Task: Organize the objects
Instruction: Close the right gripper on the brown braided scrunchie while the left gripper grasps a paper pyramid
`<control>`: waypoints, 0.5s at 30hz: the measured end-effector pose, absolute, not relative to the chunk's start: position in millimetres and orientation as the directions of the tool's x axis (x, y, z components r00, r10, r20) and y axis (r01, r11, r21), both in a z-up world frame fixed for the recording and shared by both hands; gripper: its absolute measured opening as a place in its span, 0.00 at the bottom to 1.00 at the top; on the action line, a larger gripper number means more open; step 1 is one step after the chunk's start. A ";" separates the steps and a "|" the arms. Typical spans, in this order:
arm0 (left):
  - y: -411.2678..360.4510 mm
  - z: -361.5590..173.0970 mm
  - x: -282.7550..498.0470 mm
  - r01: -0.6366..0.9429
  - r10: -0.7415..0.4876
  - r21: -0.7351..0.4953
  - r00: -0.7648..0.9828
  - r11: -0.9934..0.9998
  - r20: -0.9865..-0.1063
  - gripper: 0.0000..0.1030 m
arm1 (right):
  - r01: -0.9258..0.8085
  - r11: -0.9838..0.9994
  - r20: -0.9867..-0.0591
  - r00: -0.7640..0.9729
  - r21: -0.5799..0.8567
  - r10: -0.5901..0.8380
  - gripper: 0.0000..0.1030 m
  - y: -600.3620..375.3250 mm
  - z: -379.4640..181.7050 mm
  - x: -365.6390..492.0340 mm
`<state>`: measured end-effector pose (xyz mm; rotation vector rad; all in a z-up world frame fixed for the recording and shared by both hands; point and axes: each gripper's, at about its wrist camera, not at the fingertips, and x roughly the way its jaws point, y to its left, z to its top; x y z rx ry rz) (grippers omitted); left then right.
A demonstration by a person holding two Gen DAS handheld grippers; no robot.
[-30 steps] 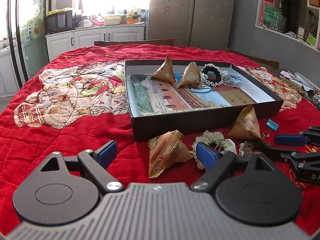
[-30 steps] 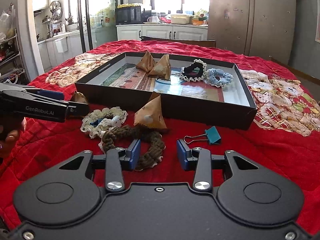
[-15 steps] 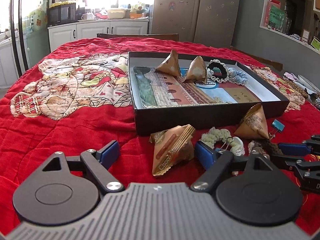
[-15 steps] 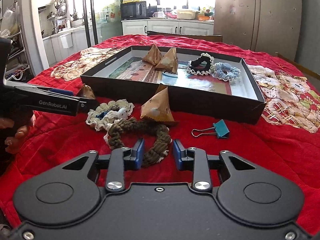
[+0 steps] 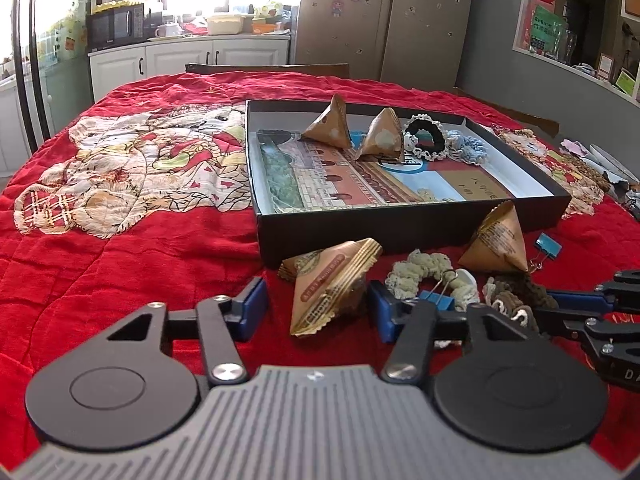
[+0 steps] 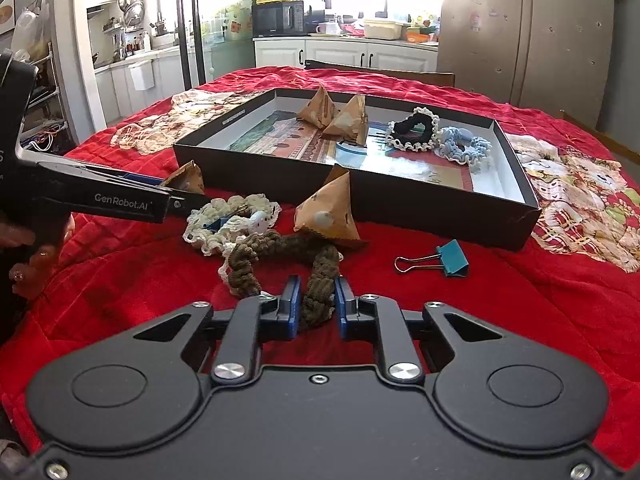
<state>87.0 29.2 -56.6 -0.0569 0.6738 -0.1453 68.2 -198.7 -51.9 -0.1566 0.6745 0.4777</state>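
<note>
On the red quilt, a brown triangular snack packet (image 5: 332,284) lies between the fingers of my left gripper (image 5: 318,312). Its jaws are closing, and the left pad still stands clear of the packet. My right gripper (image 6: 317,306) is closing its blue pads on the near loop of a brown scrunchie (image 6: 280,248), which they pinch. A cream scrunchie (image 6: 232,216) and a second packet (image 6: 330,212) lie just beyond, in front of the black box (image 6: 400,200). Inside the box are two packets, a black scrunchie (image 6: 414,128) and a light blue scrunchie (image 6: 464,146).
A teal binder clip (image 6: 452,258) lies on the quilt right of the brown scrunchie. Another blue clip (image 5: 438,300) sits on the cream scrunchie. A person's hand (image 6: 28,256) holds the left gripper at the left edge. Clutter lines the quilt's far right edge (image 5: 600,168).
The left jaws have narrowed around the packet. The right jaws have drawn in from either side of the brown scrunchie's loop until they pinch it. Neither hand has shifted.
</note>
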 end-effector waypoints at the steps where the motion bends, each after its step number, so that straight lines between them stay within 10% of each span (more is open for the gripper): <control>1: 29.3 -56.4 86.8 0.113 -0.150 -0.100 0.772 0.989 -0.618 0.51 | -0.474 0.880 -0.633 0.678 0.013 0.374 0.15 -198.6 -51.9 68.0; 15: 28.9 -54.9 85.3 0.118 -0.157 -0.105 0.768 0.988 -0.620 0.34 | -0.490 0.872 -0.626 0.680 0.001 0.382 0.12 -197.6 -49.8 63.6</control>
